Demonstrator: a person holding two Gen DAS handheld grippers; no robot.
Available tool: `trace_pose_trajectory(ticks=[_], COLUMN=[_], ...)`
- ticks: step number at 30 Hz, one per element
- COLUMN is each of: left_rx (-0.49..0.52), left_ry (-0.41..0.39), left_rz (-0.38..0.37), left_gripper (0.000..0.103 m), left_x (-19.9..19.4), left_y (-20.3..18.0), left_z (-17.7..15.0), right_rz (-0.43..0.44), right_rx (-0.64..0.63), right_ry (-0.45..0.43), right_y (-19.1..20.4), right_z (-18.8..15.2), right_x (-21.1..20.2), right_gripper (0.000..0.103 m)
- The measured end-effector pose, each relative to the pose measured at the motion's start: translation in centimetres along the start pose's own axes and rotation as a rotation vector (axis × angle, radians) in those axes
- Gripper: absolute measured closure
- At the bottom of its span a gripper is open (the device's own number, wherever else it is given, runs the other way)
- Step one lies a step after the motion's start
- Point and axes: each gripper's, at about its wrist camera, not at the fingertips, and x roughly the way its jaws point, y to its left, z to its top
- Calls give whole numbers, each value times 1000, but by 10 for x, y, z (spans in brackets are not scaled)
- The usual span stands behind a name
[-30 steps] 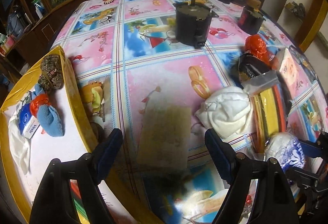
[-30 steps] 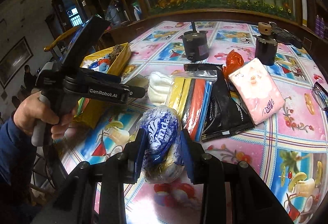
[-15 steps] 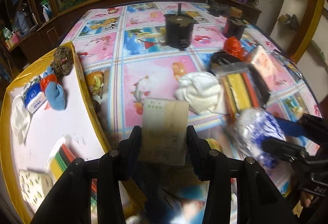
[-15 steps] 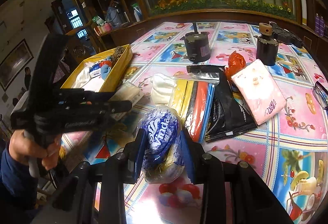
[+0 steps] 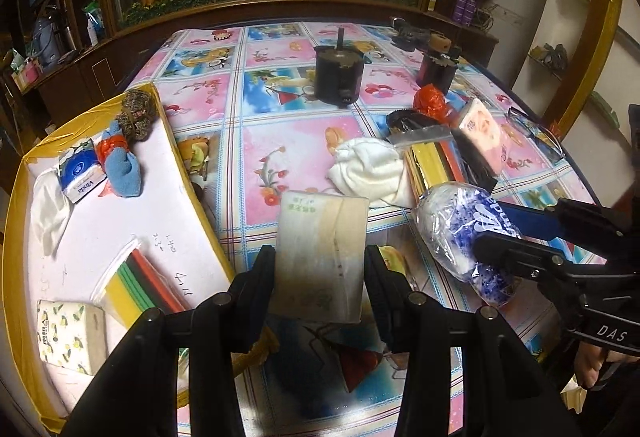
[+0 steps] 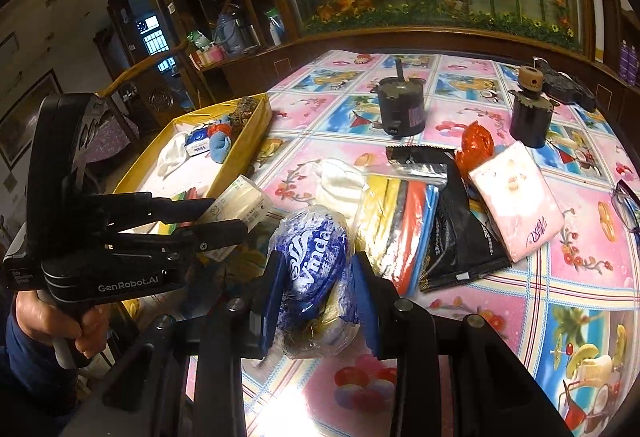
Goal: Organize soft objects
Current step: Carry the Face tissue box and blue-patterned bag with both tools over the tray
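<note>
Your right gripper (image 6: pixel 316 301) has its blue-padded jaws clamped on a crinkly clear-and-blue plastic "Vinda" tissue pack (image 6: pixel 310 265), held above the glossy cartoon-print table (image 6: pixel 500 317). Your left gripper (image 5: pixel 320 277), marked "GenRobot.AI", pinches a flat beige rectangular tissue pack (image 5: pixel 322 253); the yellow-rimmed cardboard box (image 5: pixel 176 161) lies at its nine o'clock.

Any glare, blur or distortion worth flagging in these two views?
Right wrist view: a bright glare patch on the tablecloth washes out the print, corners vignetted black. Left wrist view: strong fisheye bending of the yellow box, the beige tissue pack dim toward its near end, background sharp enough.
</note>
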Motion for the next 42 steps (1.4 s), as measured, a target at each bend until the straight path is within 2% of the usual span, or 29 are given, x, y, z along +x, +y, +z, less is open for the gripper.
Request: trace_pose_trajectory(ticks=[9, 18, 31, 42], left_rx=[-37, -111, -315, -378], left_ry=[-46, -102, -140, -121], left_rz=[-23, 10, 112, 136], left_gripper=[59, 59, 59, 59], left_x=[-21, -44, -58, -40], left_y=[16, 50, 142, 170], left_z=[-3, -4, -17, -16], right_rz=[36, 78, 134, 137], right_rx=[-37, -67, -138, -123], right_ry=[-7, -15, 31, 82], right_y=[26, 55, 116, 139], right_z=[21, 44, 74, 98], right_x=[9, 21, 75, 131], right_gripper=[66, 66, 66, 66])
